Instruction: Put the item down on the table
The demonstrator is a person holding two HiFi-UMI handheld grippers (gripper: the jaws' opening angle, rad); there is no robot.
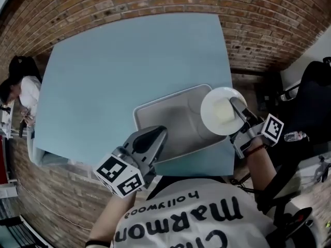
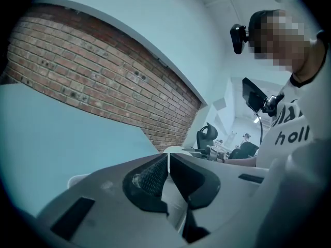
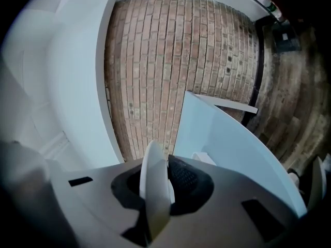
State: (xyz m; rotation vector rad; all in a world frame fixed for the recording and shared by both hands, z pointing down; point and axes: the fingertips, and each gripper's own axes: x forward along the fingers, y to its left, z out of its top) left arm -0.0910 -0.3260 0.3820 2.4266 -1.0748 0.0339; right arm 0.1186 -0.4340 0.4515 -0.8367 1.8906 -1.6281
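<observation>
Gripping plate (image 1: 217,110) in my right gripper (image 1: 237,107), right of centre over tray (image 1: 170,112) edge | bare table (image 1: 114,71) lies upper left | left gripper (image 1: 161,132) clamps tray rim

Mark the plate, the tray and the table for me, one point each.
plate (image 1: 217,112): head view, on its white middle.
tray (image 1: 168,110): head view, on its bare grey floor.
table (image 1: 119,71): head view, on its bare blue top.
</observation>
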